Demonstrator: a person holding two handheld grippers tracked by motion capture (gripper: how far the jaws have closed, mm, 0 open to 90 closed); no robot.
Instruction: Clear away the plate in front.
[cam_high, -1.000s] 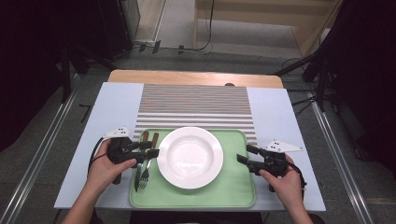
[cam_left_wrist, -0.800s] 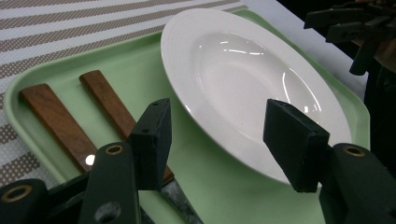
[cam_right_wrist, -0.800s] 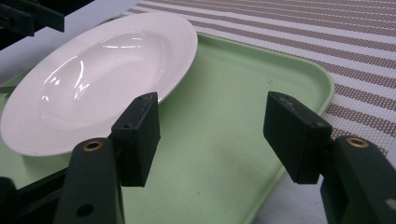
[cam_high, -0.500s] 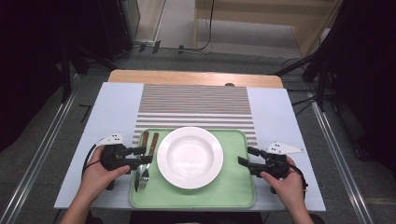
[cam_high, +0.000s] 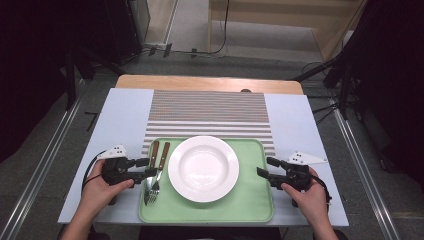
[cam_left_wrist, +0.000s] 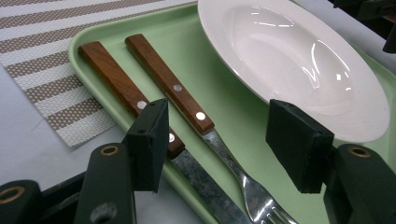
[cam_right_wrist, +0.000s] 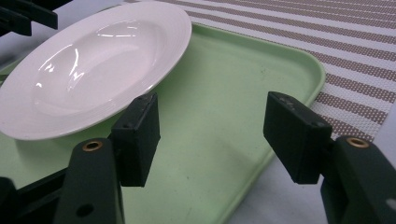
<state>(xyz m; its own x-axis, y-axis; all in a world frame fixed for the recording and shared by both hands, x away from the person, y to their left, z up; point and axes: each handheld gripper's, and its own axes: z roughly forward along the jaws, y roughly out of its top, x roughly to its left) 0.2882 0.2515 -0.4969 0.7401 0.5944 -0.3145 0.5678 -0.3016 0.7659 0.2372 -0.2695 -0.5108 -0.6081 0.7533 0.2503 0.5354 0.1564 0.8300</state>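
A white plate (cam_high: 204, 168) sits in the middle of a green tray (cam_high: 250, 200). Left of it on the tray lie a knife (cam_high: 153, 152) and a fork (cam_high: 162, 154), both with wooden handles. My left gripper (cam_high: 146, 167) is at the tray's left edge, low over the two utensils. Its jaws have just been opening, and they stand open. In the left gripper view the left gripper (cam_left_wrist: 224, 140) frames the fork (cam_left_wrist: 187, 100) and the knife (cam_left_wrist: 112, 77) lying beneath it, untouched by the pads. My right gripper (cam_high: 265, 166) is open over the tray's right side, with bare tray (cam_right_wrist: 224, 84) under the right gripper (cam_right_wrist: 212, 135) and the plate (cam_right_wrist: 88, 70) beyond.
A brown-and-white striped placemat (cam_high: 210, 110) lies behind the tray, on a pale blue board (cam_high: 122, 115) over a wooden table (cam_high: 210, 82). Dark stands and cables surround the table on the floor.
My left gripper has drawn back to the left and toward the person, from over the utensil handles to the tray's left edge. Its jaws stand slightly wider. The right gripper has stayed put.
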